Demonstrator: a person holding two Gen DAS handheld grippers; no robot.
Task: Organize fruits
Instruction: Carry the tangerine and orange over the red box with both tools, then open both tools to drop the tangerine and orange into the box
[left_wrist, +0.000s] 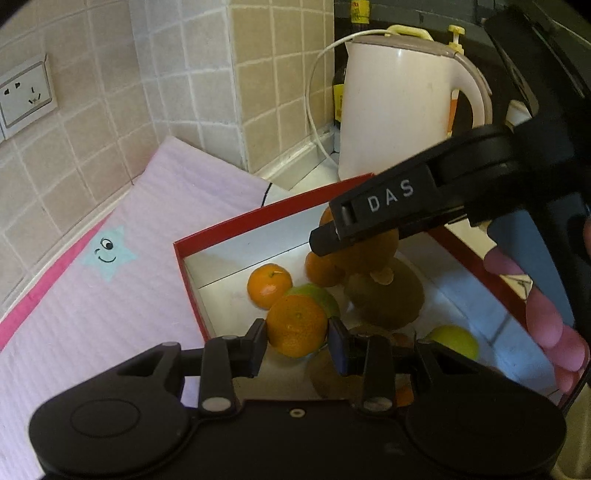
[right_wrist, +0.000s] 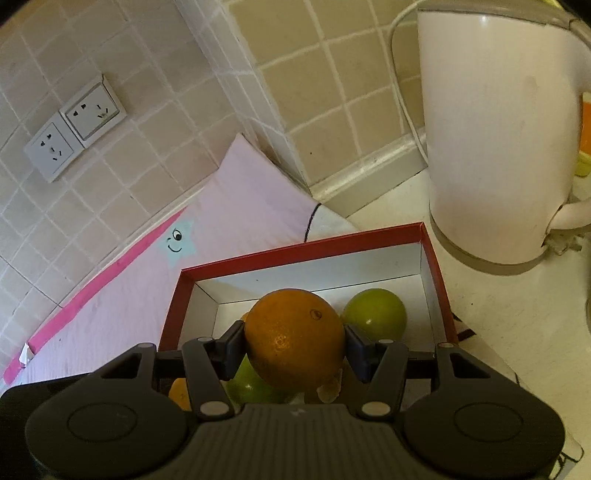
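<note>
While both grippers hold fruit above the box, the record reads as follows.

Container: shallow rectangular cardboard box with red rim and white interior (left_wrist: 236, 221), standing on the pale counter, its left edge beside a pink striped cloth mat with a blue star (left_wrist: 110, 258).

Left gripper (left_wrist: 297, 341): clenched on a small round orange mandarin (left_wrist: 297, 325), held over the near left part of the box.

Right gripper (right_wrist: 295, 343): clenched on a large round orange (right_wrist: 295, 338), held over the middle of the box; seen from the left wrist view, it hangs above the brown kiwifruit.

Box contents: second small mandarin (left_wrist: 269, 285) near the left wall; green round citrus (right_wrist: 373, 314) toward the far right corner; brown oval kiwifruit (left_wrist: 388, 295) at centre; further fruit partly hidden.

Surroundings: tall cream plastic electric kettle (right_wrist: 495, 129) just beyond the far right corner.

Step in hand: judged as carrying fruit at the box; whether placing or removing cannot be told.

Next move: if placing, each piece needs a free patch of floor, lowered until seated before release, since round fruit rolls.
</note>
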